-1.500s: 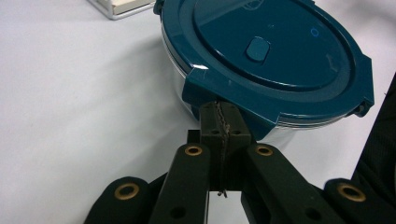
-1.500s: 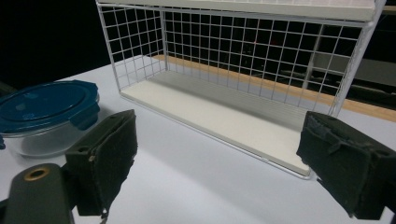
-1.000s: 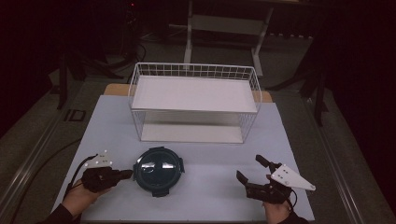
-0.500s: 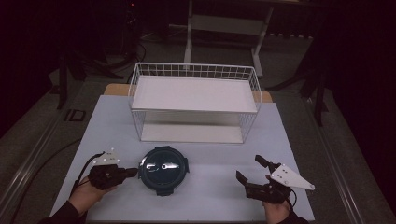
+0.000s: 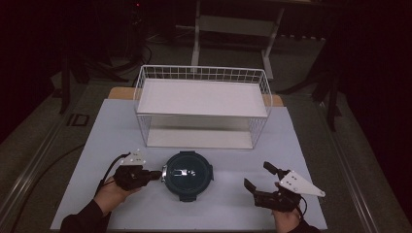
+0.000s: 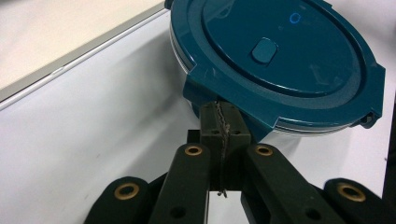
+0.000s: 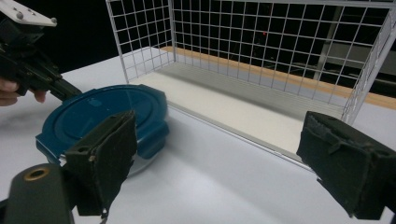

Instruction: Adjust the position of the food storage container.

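A round dark teal container with a clip-on lid sits on the white table, in front of the wire rack. My left gripper is shut, and its tips touch the container's left side. In the left gripper view the shut pads press against a clip under the lid's rim, with nothing visible between them. My right gripper is open to the right of the container, apart from it. In the right gripper view its gripper spreads wide, with the container ahead on the left.
A white wire rack with an upper shelf stands at the middle back of the table; its grid wall is close ahead in the right gripper view. Dark floor and stands surround the table. My left gripper shows at the container's far side.
My left gripper has moved right against the container, and the container has slid a little to the right with it. The right gripper has stayed in place, open.
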`<state>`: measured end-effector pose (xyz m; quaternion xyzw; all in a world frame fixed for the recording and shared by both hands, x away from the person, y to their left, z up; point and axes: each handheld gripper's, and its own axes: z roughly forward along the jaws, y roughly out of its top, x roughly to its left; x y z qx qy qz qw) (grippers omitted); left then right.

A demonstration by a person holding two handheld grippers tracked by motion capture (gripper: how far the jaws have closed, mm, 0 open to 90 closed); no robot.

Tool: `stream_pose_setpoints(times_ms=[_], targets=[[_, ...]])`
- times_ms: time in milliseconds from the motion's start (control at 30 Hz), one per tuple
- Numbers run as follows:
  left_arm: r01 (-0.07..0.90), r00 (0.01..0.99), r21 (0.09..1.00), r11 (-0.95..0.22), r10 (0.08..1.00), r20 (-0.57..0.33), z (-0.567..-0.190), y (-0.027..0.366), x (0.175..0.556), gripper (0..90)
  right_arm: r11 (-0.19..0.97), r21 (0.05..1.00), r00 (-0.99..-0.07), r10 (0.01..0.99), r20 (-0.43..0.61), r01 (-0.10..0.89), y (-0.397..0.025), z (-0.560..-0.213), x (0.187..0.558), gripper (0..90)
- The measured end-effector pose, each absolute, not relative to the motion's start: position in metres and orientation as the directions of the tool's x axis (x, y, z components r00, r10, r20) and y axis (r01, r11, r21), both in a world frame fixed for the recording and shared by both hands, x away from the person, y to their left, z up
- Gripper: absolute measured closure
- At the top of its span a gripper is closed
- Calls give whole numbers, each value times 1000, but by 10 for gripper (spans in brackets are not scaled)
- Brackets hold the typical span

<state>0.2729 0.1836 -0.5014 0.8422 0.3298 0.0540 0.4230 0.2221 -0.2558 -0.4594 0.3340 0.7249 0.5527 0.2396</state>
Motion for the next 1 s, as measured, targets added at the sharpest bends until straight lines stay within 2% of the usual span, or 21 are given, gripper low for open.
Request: stream_pose_setpoints(times_ms=[367, 1000], targets=[[503, 795, 752, -425, 569, -210, -503, 164, 278, 899, 171, 960, -669, 743, 20, 220, -254, -461, 223, 115], [480, 815, 758, -443, 544, -198, -503, 134, 285, 899, 181, 958, -676, 737, 16, 220, -252, -462, 223, 115]])
